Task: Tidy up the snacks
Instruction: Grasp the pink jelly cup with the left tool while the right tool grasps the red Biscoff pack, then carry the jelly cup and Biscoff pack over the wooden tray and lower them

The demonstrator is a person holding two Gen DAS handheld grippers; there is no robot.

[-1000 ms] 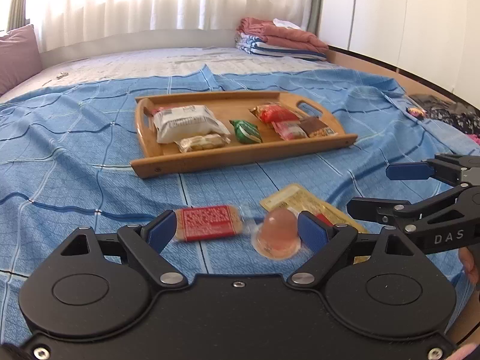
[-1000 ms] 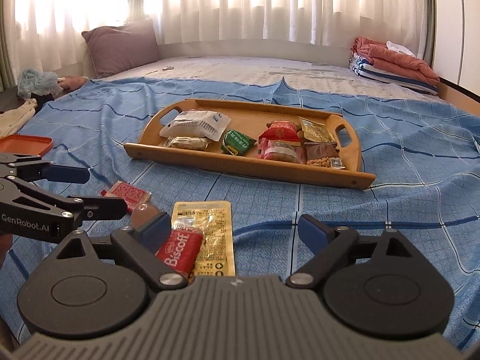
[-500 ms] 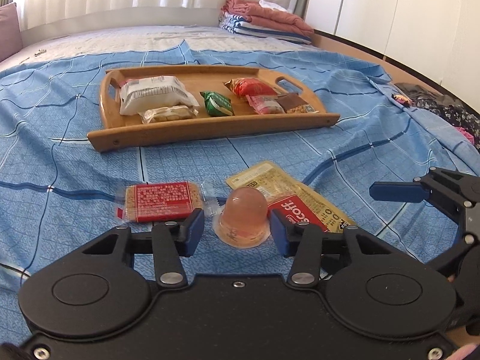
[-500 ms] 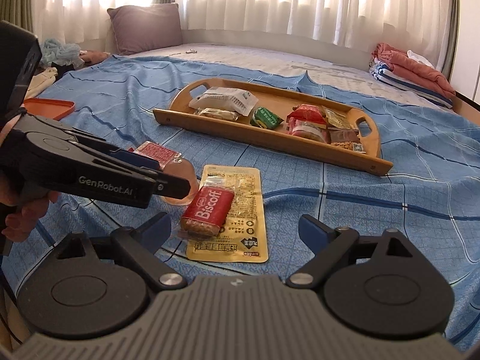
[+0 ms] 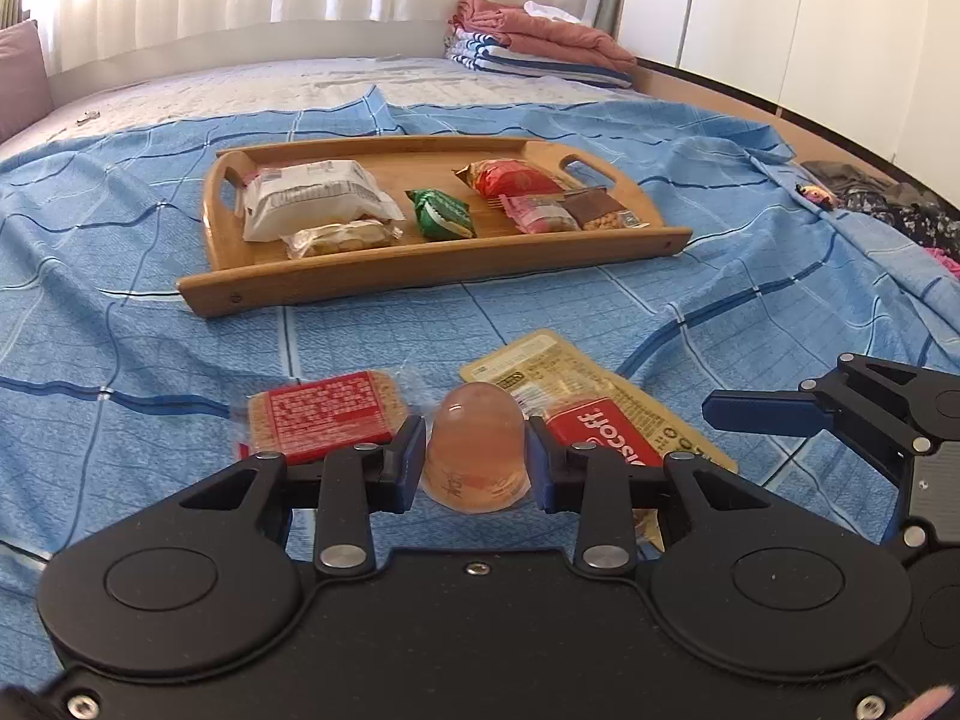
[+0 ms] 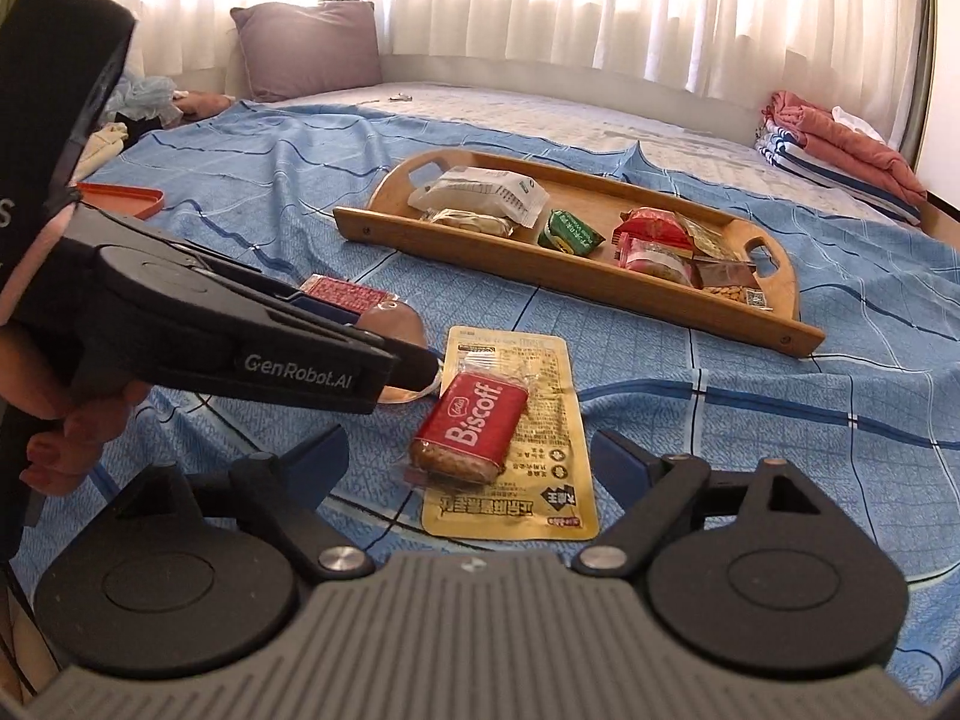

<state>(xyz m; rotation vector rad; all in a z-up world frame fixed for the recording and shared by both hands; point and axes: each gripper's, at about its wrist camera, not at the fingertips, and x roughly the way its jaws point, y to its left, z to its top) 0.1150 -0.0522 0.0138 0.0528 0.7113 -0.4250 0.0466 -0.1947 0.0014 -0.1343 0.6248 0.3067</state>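
- Our left gripper (image 5: 475,459) has its blue pads pressed against both sides of the pink jelly cup (image 5: 474,450), which sits dome-up on the blue checked bedspread (image 5: 150,324).
- Just left of the cup lies a red-labelled wafer bar (image 5: 327,414), touching nothing but the cloth.
- On the cup's other side we see the red Biscoff biscuit (image 6: 471,423) lying on top of a flat yellow sachet (image 6: 540,468).
- Our right gripper (image 6: 471,468) hangs low over that pair with its jaws wide and closing; the biscuit's near end lies between the fingers, but neither pad touches it.
- From the right wrist view, a hand (image 6: 66,420) grips the left tool's handle.
- Farther up the bed, well apart from the loose snacks, the wooden tray (image 5: 420,276) holds a white packet (image 5: 312,195), a green one (image 5: 441,213) and several red and brown ones.
- A purple pillow (image 6: 306,48) rests by the curtains.
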